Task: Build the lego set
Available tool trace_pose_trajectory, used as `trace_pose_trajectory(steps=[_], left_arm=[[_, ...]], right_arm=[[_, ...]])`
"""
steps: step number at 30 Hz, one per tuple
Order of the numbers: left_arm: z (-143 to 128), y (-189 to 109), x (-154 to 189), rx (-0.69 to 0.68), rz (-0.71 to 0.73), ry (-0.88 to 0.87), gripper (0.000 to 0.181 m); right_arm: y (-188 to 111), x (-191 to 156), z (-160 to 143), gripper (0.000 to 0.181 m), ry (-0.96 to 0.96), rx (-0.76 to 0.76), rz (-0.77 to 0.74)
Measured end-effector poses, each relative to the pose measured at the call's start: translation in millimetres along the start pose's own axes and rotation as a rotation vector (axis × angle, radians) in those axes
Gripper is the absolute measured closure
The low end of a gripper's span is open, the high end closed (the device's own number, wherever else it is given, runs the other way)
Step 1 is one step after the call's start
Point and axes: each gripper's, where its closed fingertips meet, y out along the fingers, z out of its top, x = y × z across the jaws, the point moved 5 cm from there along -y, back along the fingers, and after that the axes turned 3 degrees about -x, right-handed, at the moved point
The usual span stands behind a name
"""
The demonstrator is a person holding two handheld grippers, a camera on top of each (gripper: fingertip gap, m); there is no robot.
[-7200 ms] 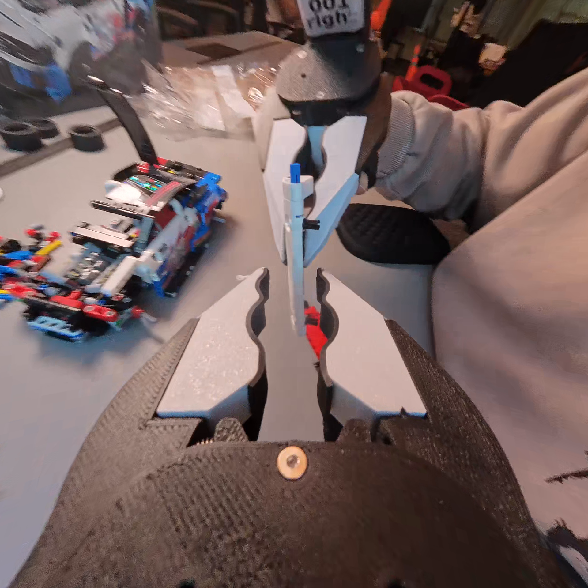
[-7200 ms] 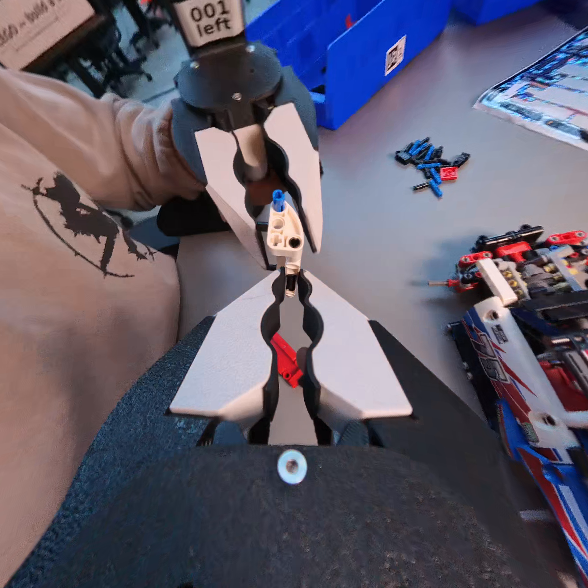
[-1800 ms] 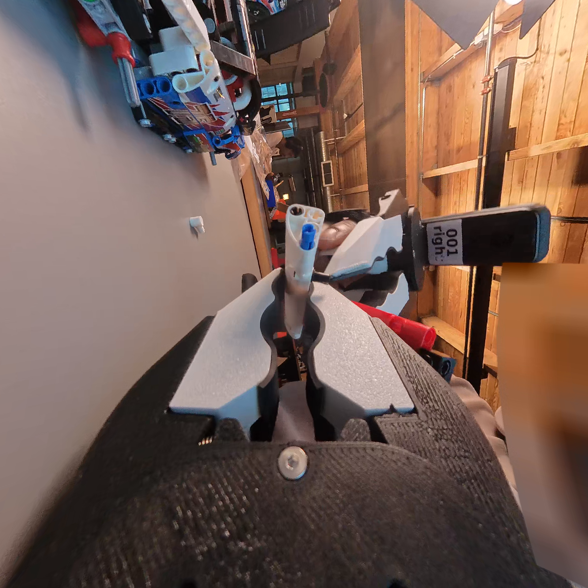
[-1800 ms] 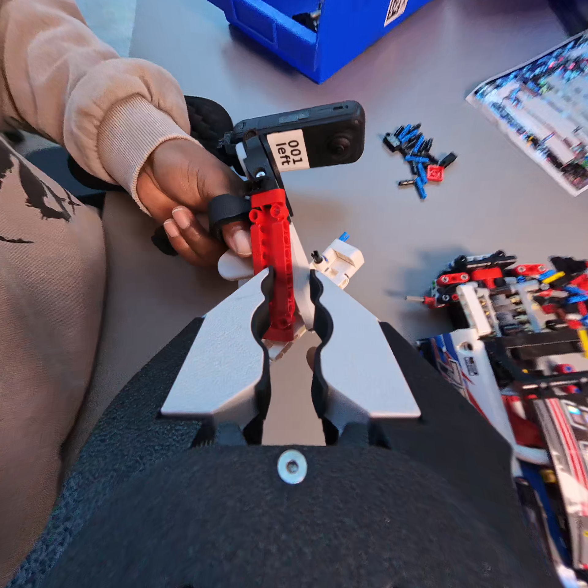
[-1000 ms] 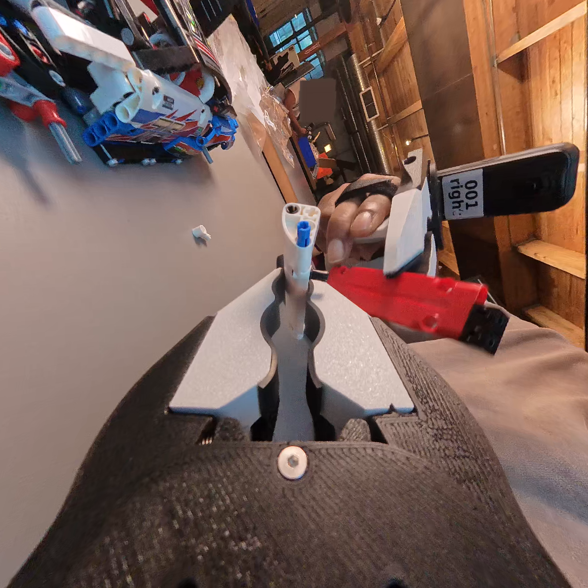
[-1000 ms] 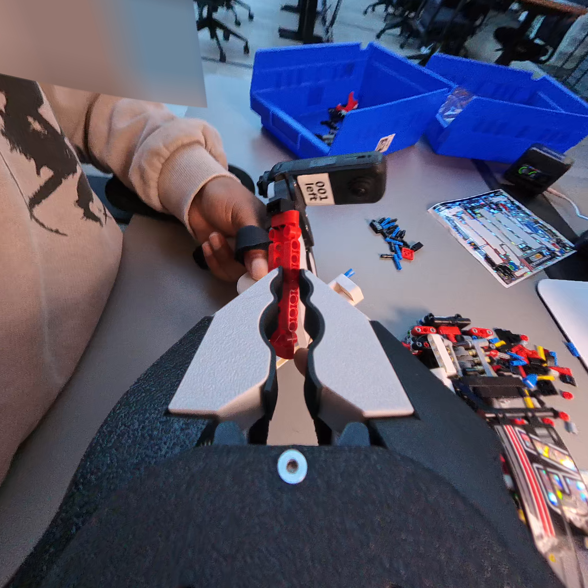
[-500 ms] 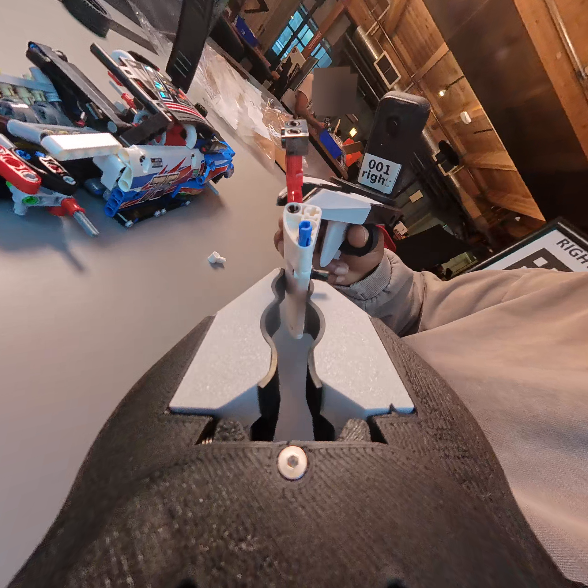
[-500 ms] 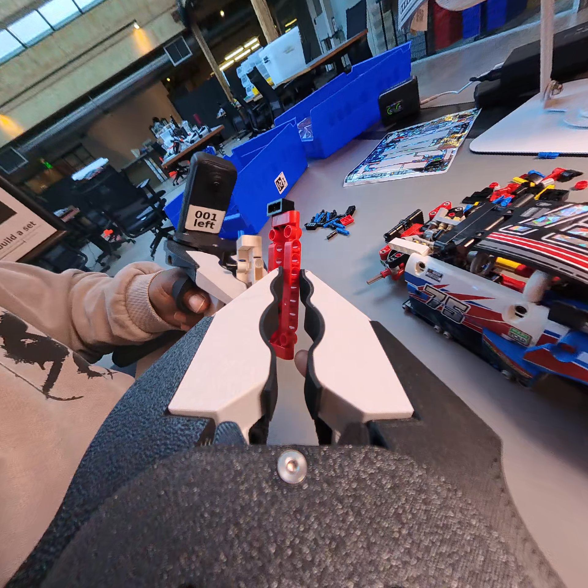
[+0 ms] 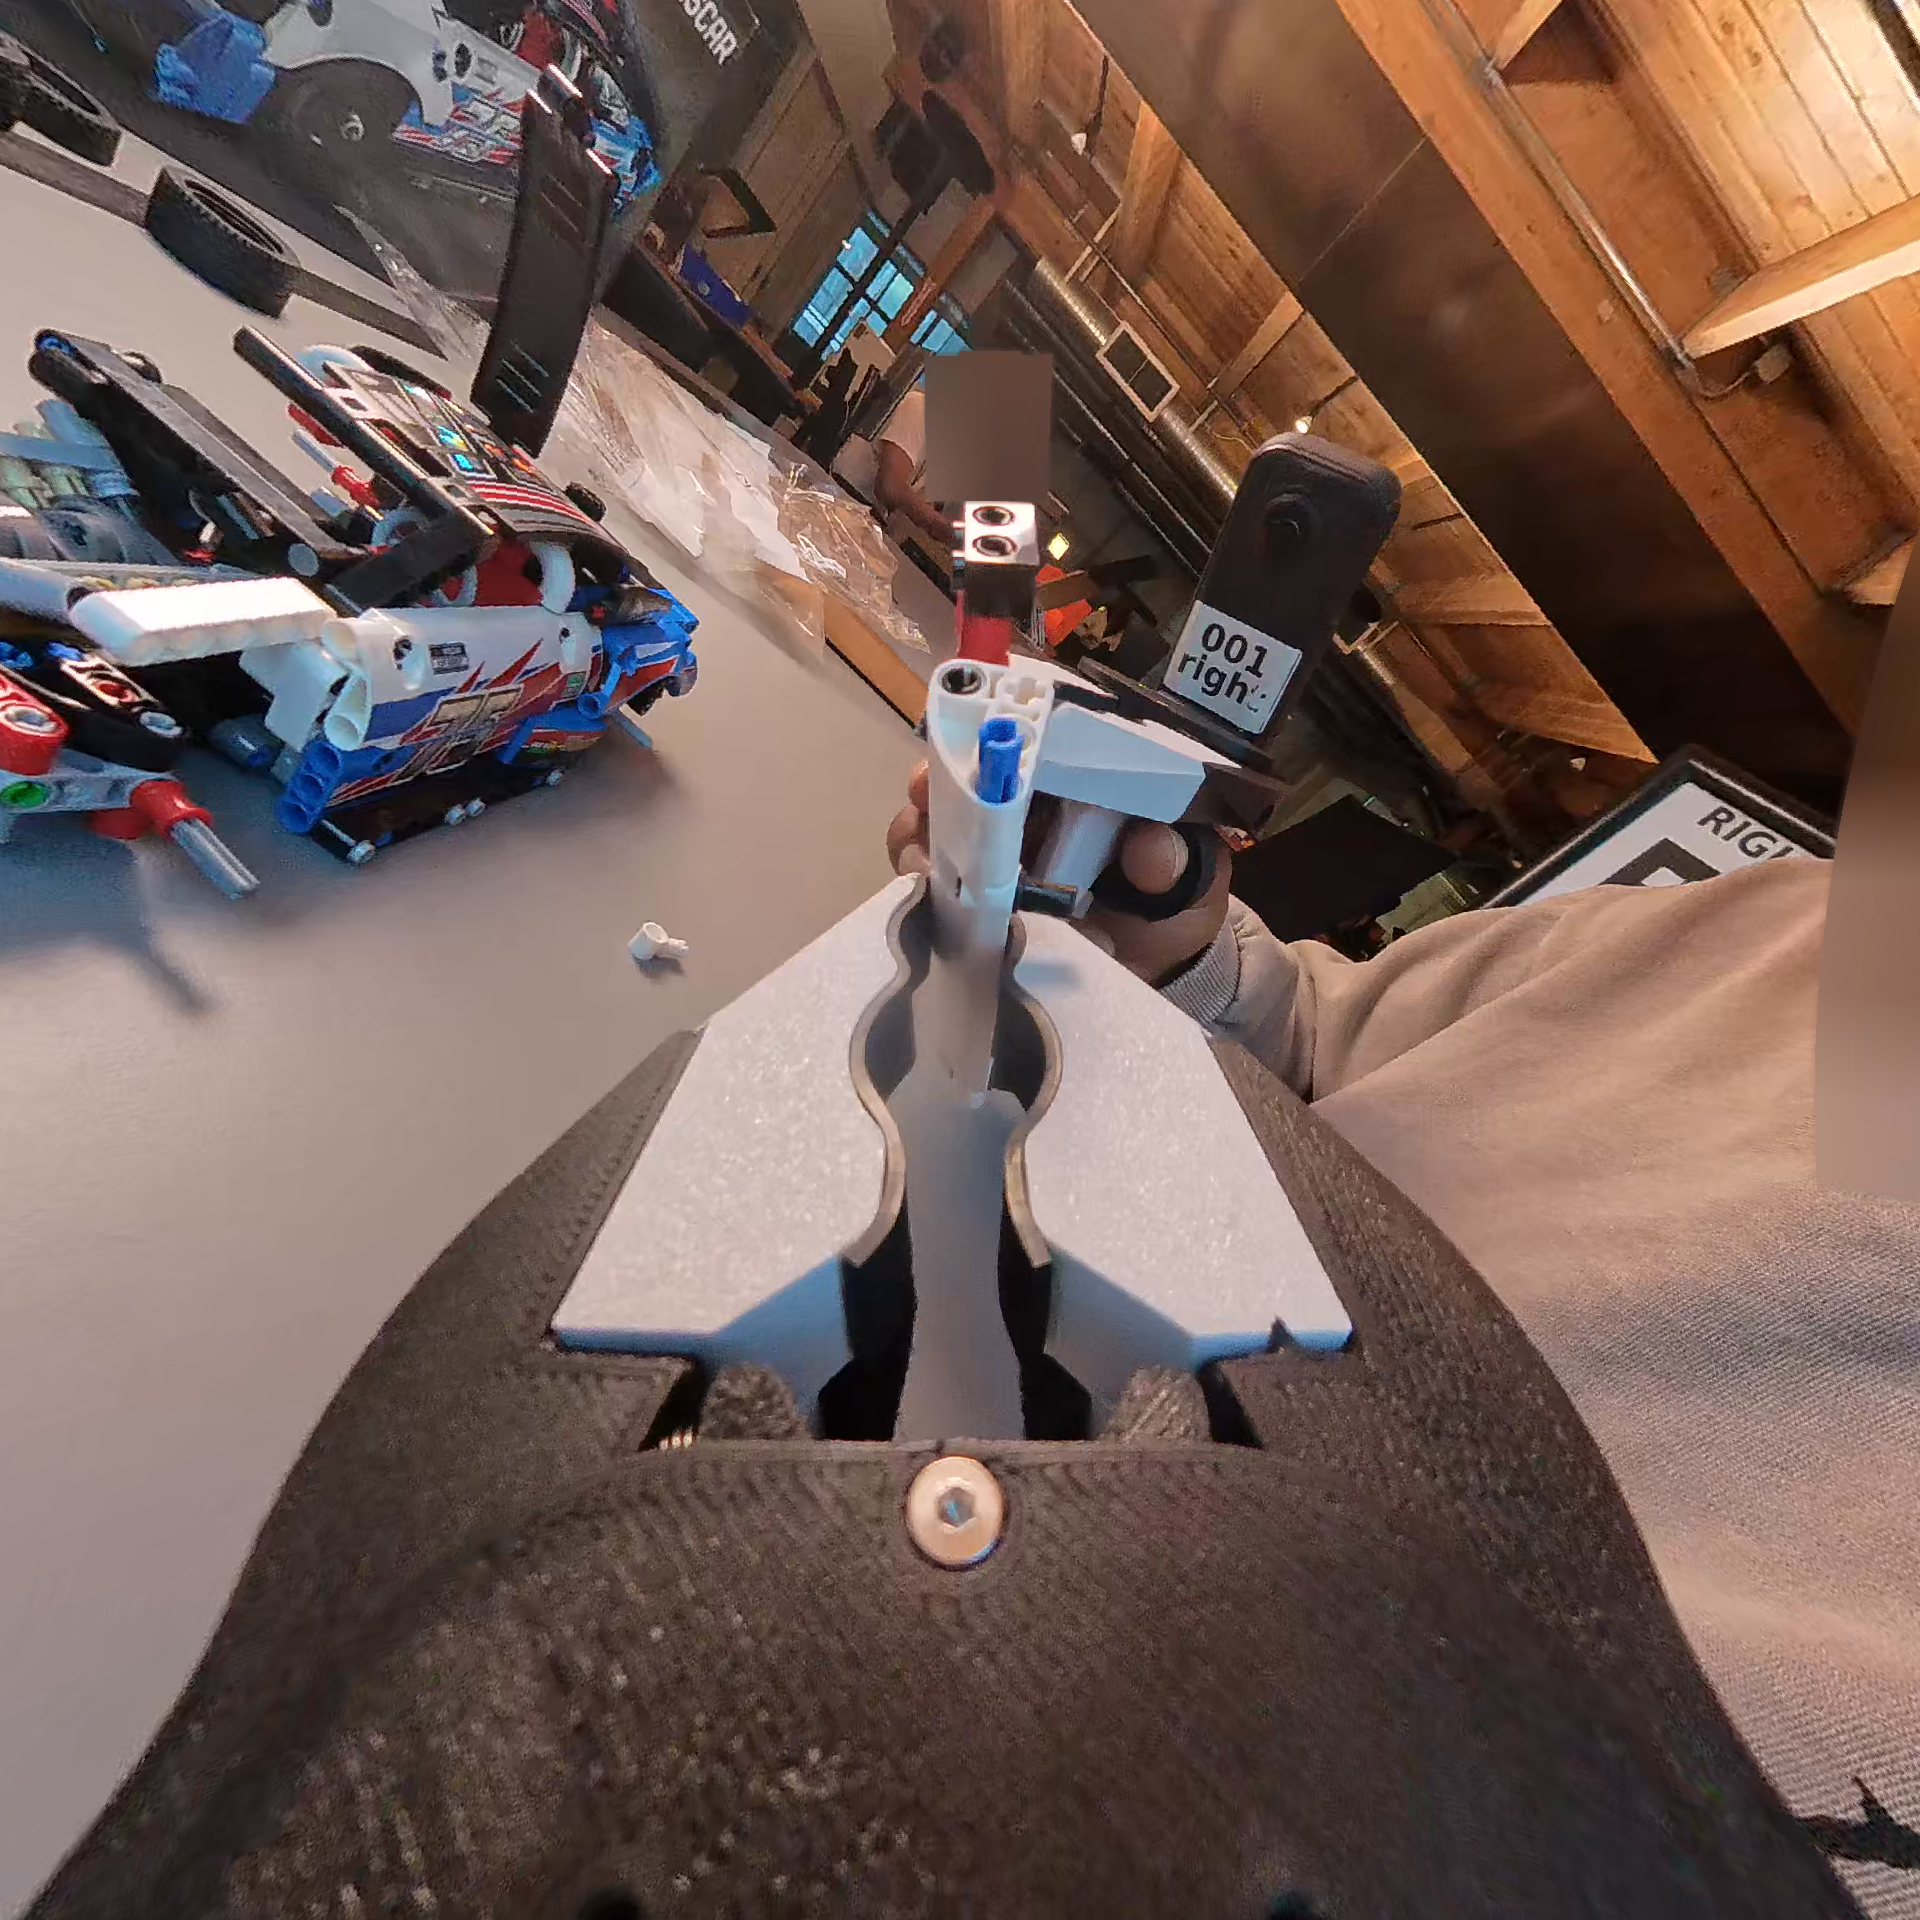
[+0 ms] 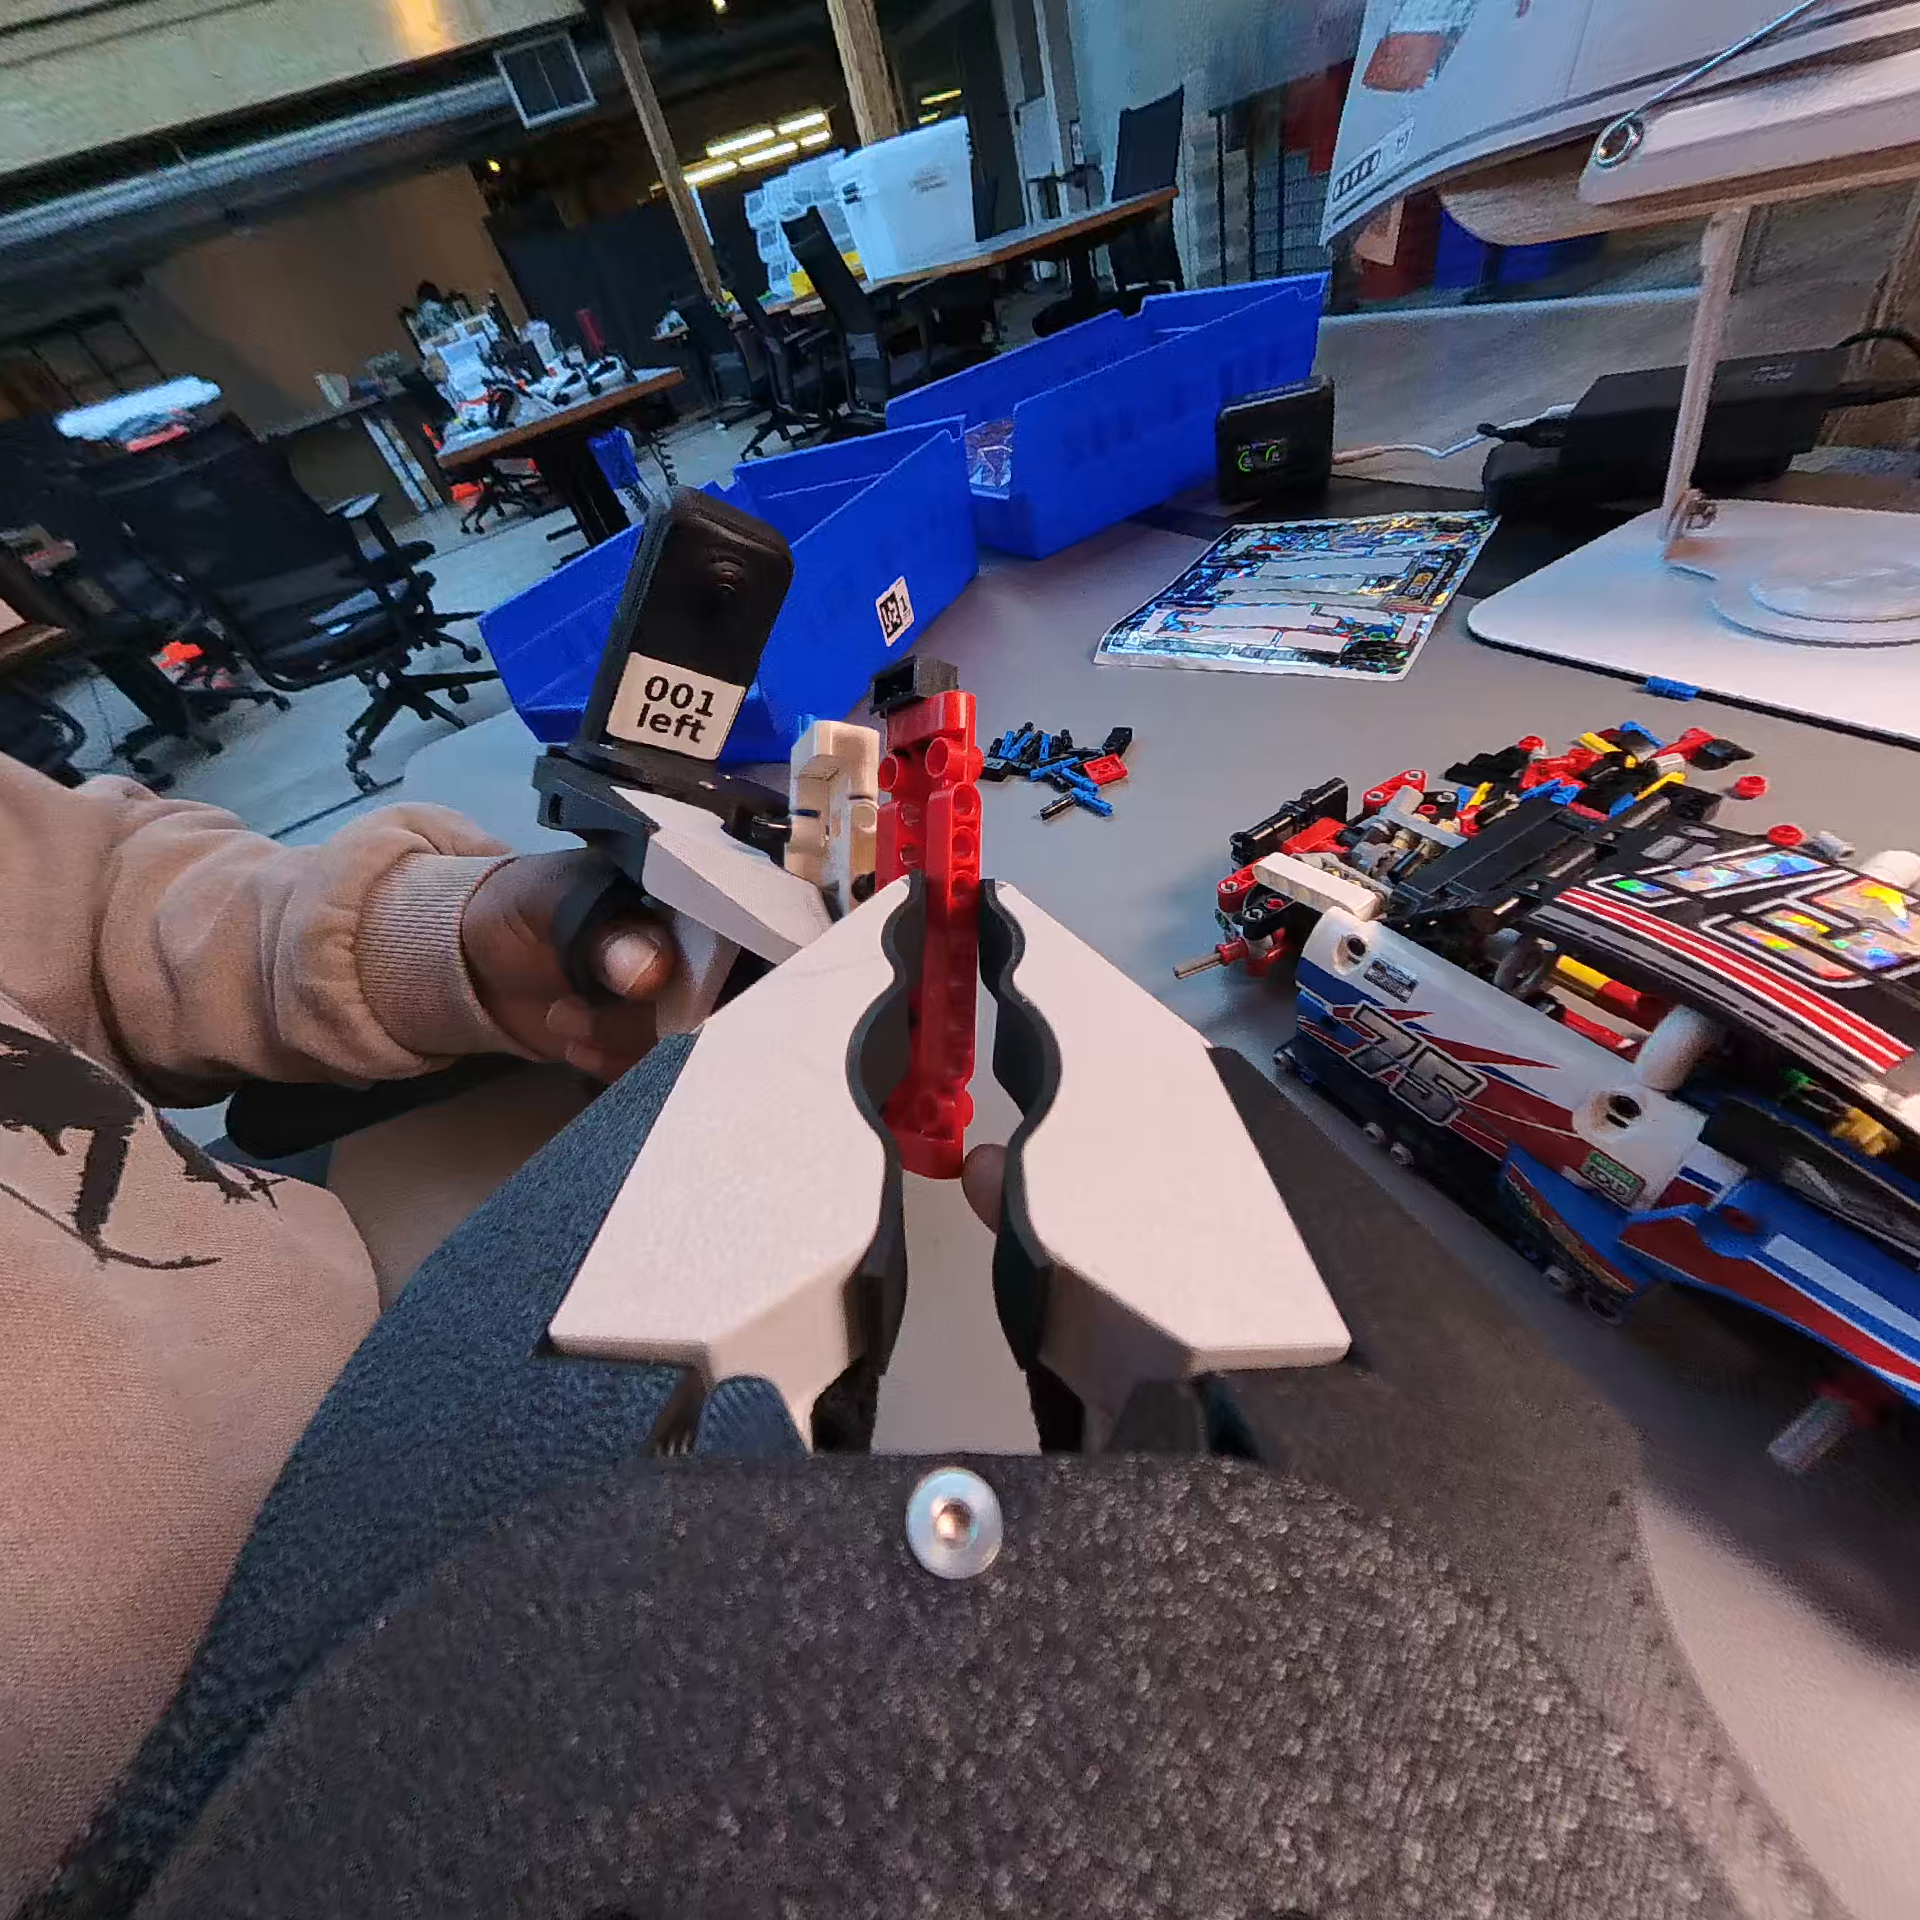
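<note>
My left gripper (image 9: 961,914) is shut on a white panel piece (image 9: 971,790) that carries a blue pin (image 9: 995,758) and a black pin at its side. My right gripper (image 10: 943,899) is shut on a red beam (image 10: 935,914) with a black piece on top, held upright. The two pieces stand side by side above the grey table; the white piece also shows in the right wrist view (image 10: 831,805), just left of the red beam. The red beam's top shows behind the white piece in the left wrist view (image 9: 987,623). The half-built racing car lies to the side (image 10: 1579,987).
The car also shows at the left in the left wrist view (image 9: 416,665). A small white part (image 9: 655,943) lies loose on the table. A pile of blue and black pins (image 10: 1060,764), blue bins (image 10: 862,582), a sticker sheet (image 10: 1299,592) and a stand base (image 10: 1714,603) sit behind. The grippers are tip to tip, or close to it. The stand base (image 10: 1714,603) is about equally far from each gripper, around 40 cm.
Both grippers have tilted upright over the last second. The red beam and the white piece have come closer together, now nearly side by side.
</note>
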Motion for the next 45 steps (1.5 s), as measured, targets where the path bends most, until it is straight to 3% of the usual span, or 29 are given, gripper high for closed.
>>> trace_pose_trajectory(steps=[28, 35, 40, 45], left_arm=[[-3.7, -0.4, -7.6, -0.004, 0.067, -0.052, 0.175], [-9.0, -0.7, -13.3, -0.065, 0.105, -0.136, 0.175], [-12.7, 2.0, -19.0, -0.123, 0.134, -0.206, 0.175], [-17.2, 1.7, -20.4, -0.166, 0.133, -0.229, 0.175]], right_arm=[[2.7, -1.1, -10.2, 0.175, -0.053, -0.053, -0.073], [4.9, 3.1, -20.1, 0.175, 0.029, -0.064, -0.034], [6.5, 14.4, -30.5, 0.176, 0.251, -0.079, 0.08], [8.2, 15.7, -35.7, 0.176, 0.31, -0.093, 0.154]])
